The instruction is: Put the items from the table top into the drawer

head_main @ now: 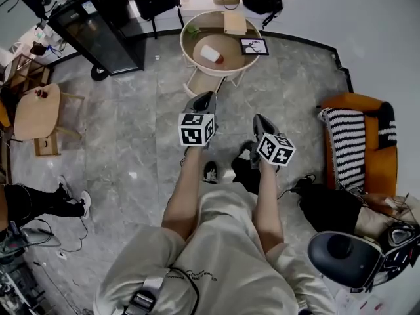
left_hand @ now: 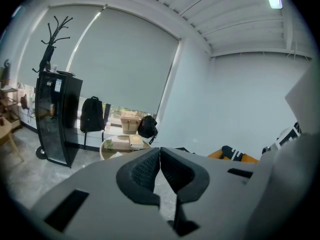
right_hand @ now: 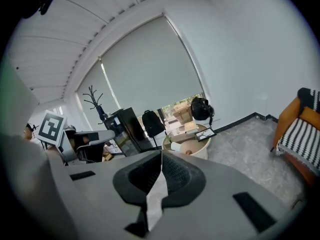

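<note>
A round beige table stands on the floor well ahead of me. On it lie a white bottle with a red cap, a tan book, a dark-framed picture and a small green plant. A drawer juts open below the table's near side. My left gripper and right gripper are held side by side in the air short of the table, both shut and empty. In the left gripper view the table shows beyond the closed jaws. It also appears in the right gripper view past those jaws.
A black cabinet on wheels stands left of the table, with a small wooden table further left. An orange armchair with a striped cushion is on the right. A dark round stool and cables are near my right side.
</note>
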{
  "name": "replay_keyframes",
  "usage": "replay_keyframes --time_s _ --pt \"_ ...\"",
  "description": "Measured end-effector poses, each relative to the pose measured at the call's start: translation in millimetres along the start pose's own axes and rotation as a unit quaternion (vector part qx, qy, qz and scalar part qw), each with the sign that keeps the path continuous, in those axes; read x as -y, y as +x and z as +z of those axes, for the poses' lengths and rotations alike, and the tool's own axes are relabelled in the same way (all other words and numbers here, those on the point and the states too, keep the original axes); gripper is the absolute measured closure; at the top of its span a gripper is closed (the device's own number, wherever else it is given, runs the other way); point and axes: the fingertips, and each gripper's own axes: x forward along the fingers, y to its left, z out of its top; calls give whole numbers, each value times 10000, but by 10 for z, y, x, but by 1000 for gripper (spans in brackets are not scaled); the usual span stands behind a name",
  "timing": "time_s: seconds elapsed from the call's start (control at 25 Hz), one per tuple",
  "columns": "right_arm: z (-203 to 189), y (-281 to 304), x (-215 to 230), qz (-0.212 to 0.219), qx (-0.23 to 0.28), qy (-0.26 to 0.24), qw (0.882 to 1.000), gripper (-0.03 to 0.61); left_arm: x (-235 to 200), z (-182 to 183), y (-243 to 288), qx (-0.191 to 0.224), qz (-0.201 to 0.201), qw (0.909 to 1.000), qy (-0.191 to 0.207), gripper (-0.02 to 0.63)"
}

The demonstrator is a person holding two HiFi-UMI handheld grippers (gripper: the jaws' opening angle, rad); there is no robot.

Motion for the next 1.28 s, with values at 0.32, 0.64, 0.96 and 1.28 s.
replay_keyframes --time_s 0.32,0.64,0.96,1.28 --pt "223 504 7 273 -89 -41 9996 545 -294 164 164 38 291 9996 33 592" --pt "760 1278 -118 855 -243 -341 9955 545 -648 480 630 97 720 9973 -91 592" --pt "1425 1974 143 1084 -291 -479 9925 545 -683 754 1341 2 803 9968 -61 592" --pt "1786 2568 279 1611 -488 -633 9837 545 -822 946 1779 25 1272 9919 -61 592"
